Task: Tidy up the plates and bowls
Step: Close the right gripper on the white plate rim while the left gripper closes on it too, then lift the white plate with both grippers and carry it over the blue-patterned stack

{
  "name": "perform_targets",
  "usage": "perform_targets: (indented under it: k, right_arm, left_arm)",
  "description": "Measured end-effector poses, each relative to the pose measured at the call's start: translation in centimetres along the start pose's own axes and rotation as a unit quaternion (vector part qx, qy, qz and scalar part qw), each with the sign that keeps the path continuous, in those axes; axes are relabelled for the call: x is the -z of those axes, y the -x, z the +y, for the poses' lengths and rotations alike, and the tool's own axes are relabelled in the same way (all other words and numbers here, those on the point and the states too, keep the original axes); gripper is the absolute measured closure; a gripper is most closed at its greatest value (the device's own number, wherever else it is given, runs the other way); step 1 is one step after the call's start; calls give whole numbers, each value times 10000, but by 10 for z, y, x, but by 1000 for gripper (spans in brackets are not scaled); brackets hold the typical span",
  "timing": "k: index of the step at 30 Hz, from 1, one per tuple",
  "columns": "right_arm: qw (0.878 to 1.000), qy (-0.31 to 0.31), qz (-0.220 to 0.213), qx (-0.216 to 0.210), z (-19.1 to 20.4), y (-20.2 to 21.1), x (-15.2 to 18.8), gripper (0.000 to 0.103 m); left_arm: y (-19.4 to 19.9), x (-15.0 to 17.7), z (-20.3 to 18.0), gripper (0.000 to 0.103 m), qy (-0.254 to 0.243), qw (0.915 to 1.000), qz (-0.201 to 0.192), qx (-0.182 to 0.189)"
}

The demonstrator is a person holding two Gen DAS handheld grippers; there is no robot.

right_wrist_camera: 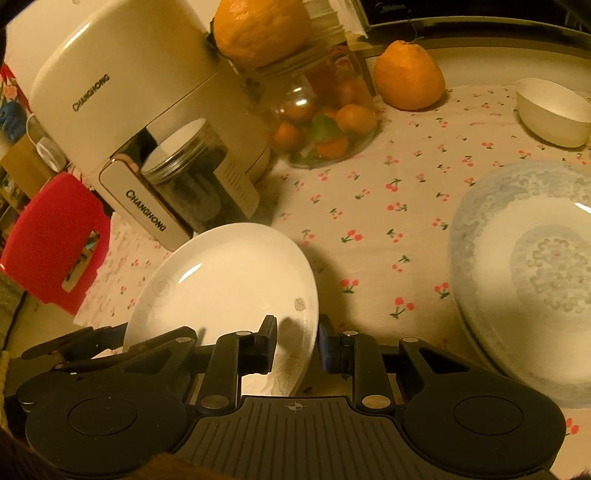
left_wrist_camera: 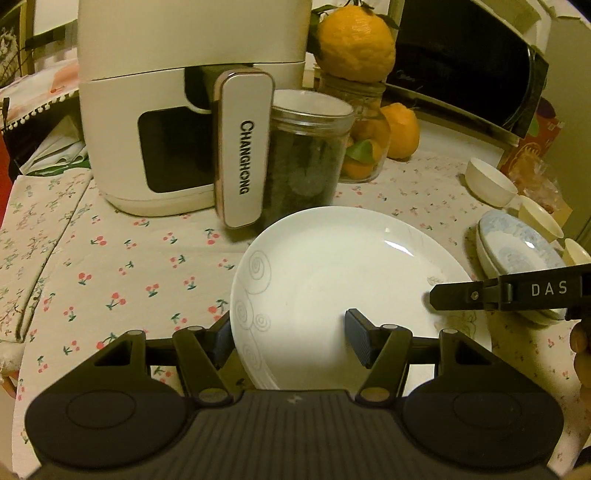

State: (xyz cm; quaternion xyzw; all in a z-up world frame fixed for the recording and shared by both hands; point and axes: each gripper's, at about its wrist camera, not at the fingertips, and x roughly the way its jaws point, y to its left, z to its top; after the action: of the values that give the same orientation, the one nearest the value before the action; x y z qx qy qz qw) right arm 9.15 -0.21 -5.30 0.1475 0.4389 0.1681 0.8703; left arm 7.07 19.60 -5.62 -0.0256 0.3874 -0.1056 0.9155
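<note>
The white plate (left_wrist_camera: 343, 280), glossy with faint grey swirl drawings on its rim, is between both grippers: left gripper (left_wrist_camera: 291, 345) pinches its left rim, right gripper (right_wrist_camera: 297, 345) pinches its right rim.

- Setting: a home kitchen or dining corner, lit by warm indoor light.
- Work surface: a table covered by a cloth tablecloth (right_wrist_camera: 369, 206) printed with small cherries.
- Appliance: a cream air fryer (left_wrist_camera: 177, 110) marked "CHANGHONG" stands on the table, drawer handle facing forward.
- Second appliance: a dark-doored microwave oven (left_wrist_camera: 461, 66) sits behind, at the table's far edge.
- Food storage: a clear jar (left_wrist_camera: 306, 155) of dark contents stands just beside the fryer; a glass jar of small citrus (right_wrist_camera: 321, 122) stands behind it, a large orange fruit (right_wrist_camera: 262, 26) resting on its lid.
- Tableware: a white plate (left_wrist_camera: 332, 277), a blue-patterned plate (right_wrist_camera: 535, 266) and a white bowl (right_wrist_camera: 554, 110).
- Furniture: a red plastic stool (right_wrist_camera: 51, 240) beside the table.
</note>
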Motion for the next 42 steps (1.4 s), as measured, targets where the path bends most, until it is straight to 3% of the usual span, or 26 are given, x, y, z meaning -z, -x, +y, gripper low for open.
perform_targets:
  k: [42]
  right_arm:
    - [9959, -639, -542, 349, -99, 82, -30, 80]
  left_arm:
    - [-23, -34, -109, 45, -271, 9970, -113, 712]
